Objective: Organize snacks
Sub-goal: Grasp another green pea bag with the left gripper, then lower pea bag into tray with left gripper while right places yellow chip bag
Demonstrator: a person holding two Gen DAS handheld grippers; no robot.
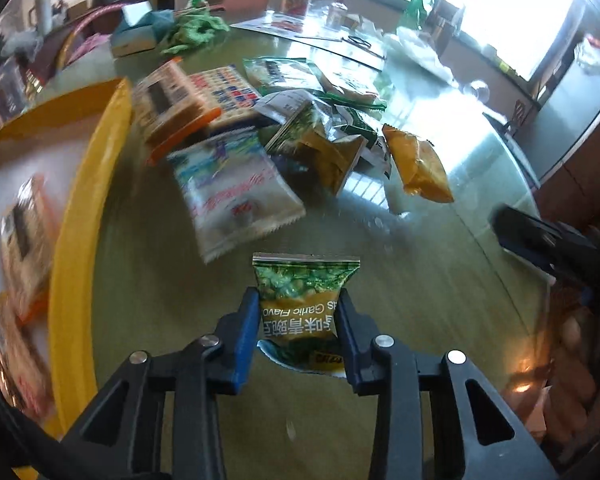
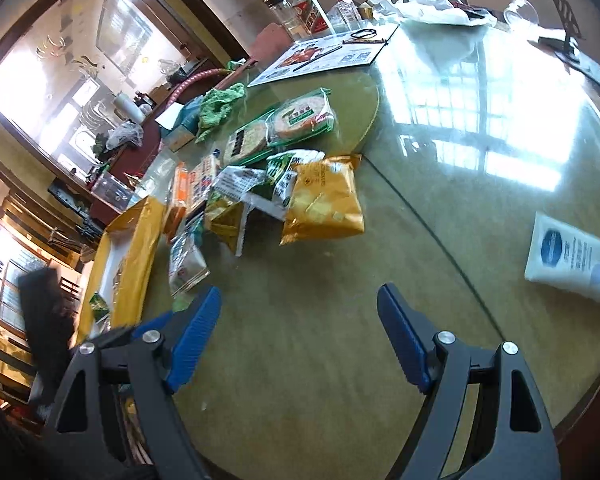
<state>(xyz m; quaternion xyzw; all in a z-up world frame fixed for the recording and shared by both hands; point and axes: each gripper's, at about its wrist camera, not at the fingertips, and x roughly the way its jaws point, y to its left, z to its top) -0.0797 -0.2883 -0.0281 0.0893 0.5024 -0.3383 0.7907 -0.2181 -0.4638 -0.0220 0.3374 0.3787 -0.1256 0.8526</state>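
Note:
My left gripper is shut on a small green garlic-pea packet and holds it above the glass table. A yellow tray lies to its left with several biscuit packets inside. A pile of snack packets lies ahead, with a white packet nearest and an orange packet at the right. My right gripper is open and empty above the table. The orange packet and the pile lie ahead of it, the yellow tray at its left.
A white tube lies on the table at the right. Bottles, a leaflet, a green cloth and a tissue box stand at the far side. The table edge curves near right.

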